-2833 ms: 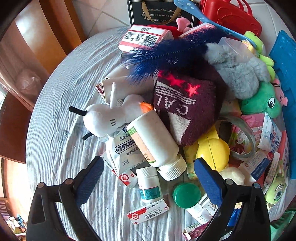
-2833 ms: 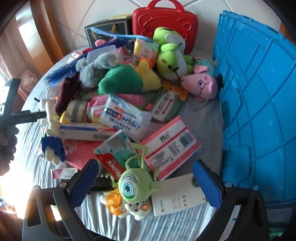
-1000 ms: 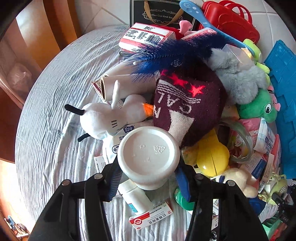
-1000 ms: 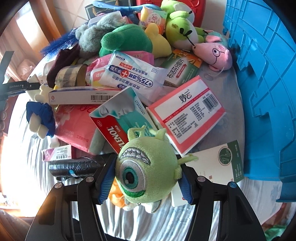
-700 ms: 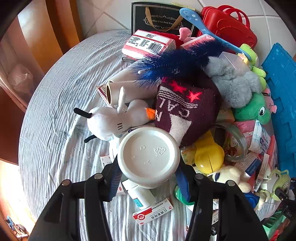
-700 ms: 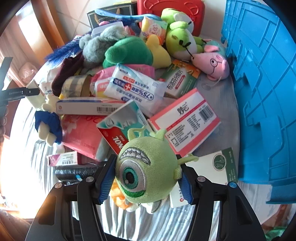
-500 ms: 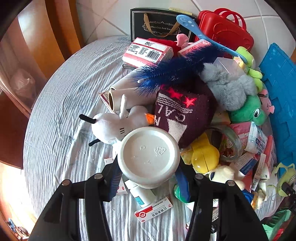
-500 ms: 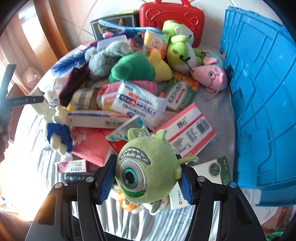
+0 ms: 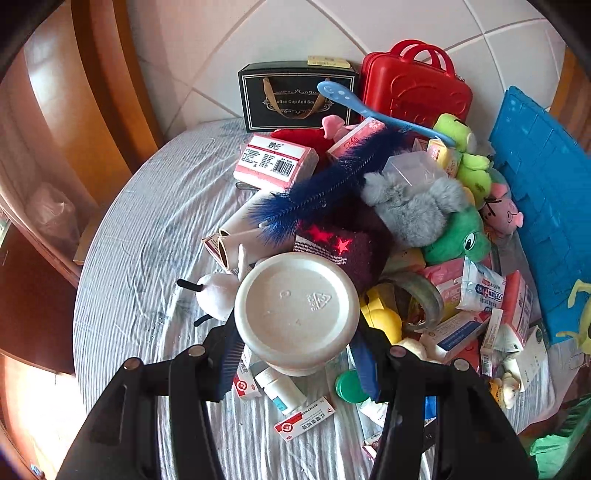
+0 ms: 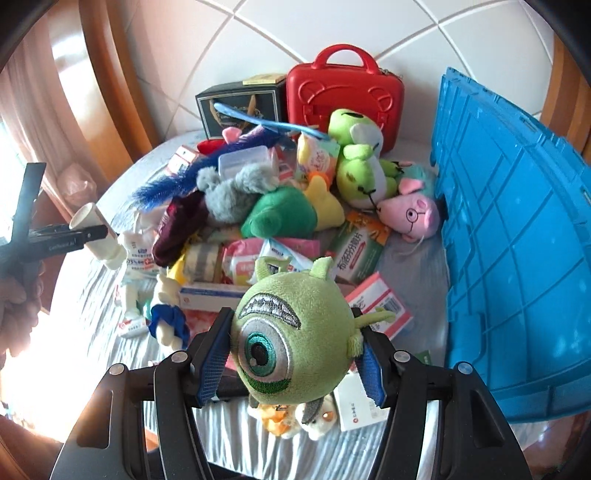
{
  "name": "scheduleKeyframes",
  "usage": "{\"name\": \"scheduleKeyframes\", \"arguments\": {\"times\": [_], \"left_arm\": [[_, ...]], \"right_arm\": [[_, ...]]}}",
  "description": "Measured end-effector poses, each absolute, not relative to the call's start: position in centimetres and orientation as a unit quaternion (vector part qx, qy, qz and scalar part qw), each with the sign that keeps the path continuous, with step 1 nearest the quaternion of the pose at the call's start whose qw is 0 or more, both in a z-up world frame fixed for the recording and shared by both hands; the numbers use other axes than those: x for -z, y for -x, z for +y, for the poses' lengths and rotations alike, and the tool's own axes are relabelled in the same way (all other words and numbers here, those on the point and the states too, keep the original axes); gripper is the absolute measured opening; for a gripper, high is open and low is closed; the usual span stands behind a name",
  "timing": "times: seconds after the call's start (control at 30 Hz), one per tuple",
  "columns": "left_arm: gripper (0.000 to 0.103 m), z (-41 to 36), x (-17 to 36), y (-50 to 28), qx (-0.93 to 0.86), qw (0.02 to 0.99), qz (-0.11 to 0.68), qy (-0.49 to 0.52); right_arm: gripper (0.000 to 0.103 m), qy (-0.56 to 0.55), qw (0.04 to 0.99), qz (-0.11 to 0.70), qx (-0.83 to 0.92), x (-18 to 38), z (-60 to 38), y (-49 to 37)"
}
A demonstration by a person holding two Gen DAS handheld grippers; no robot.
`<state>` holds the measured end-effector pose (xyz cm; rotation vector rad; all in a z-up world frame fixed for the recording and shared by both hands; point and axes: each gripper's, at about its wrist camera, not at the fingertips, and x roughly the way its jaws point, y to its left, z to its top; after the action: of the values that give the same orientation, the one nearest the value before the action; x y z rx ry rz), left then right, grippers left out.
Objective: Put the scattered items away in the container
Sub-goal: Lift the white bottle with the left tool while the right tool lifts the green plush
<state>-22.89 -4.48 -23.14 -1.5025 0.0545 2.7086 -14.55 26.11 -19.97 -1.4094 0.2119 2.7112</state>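
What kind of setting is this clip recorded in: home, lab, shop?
Most likely a room in a home, though staged. A round table under a striped cloth stands by a tiled wall and wooden trim, piled with plush toys, medicine boxes and a blue crate.

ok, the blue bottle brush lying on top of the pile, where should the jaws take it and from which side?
Take the blue bottle brush by its light-blue plastic handle, coming from above with the jaws across the shaft. The handle is thin, rigid and sticks up clear of the pile toward the red case. The bristle end is soft and lies on the maroon knit item, so I expect a grip there would slip.
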Motion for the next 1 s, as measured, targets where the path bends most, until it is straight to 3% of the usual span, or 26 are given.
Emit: {"name": "scheduleKeyframes", "arguments": {"times": [0.37,1.0], "left_arm": [[0.052,-4.6,18.9,23.1,-0.888,0.023,0.001,0.460],[0.052,-0.5,5.9,21.3,-0.934,0.035,-0.010,0.357]], "right_arm": [[0.061,0.407,0.034,0.065,-0.911,13.9,26.1,14.0],[0.061,0.330,0.005,0.052,-0.943,6.1,28.5,12.9]]}}
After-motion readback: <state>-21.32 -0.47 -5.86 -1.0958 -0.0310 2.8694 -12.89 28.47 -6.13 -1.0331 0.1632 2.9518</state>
